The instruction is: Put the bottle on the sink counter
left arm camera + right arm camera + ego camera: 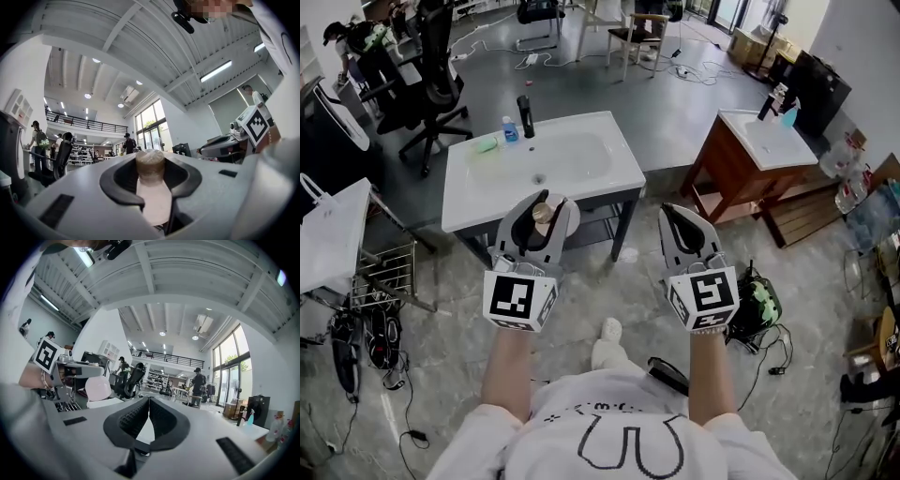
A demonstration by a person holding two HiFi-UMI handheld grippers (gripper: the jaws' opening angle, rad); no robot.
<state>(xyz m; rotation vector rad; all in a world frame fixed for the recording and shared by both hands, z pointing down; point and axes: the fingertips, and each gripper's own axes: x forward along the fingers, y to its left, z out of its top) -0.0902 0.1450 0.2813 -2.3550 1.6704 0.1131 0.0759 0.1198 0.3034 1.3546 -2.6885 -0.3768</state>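
My left gripper (534, 228) is shut on a pale pink bottle (547, 215) with a brownish cap, and holds it in the air in front of the sink counter's near edge. In the left gripper view the bottle (152, 197) stands between the dark pads, its cap (150, 166) sticking out past them. The white sink counter (609, 159) with a basin and a black faucet (526, 115) lies just beyond. My right gripper (687, 228) hangs to the right, shut, with nothing in it; its pads (136, 417) meet. From the right gripper view the bottle (98, 387) shows at the left.
A small blue-capped bottle (510, 129) and a green item (485, 145) sit on the counter's back left. A second sink on a wooden cabinet (759, 141) stands at the right. Office chairs (431, 84), a white table (333, 234) and floor cables (769, 347) surround me.
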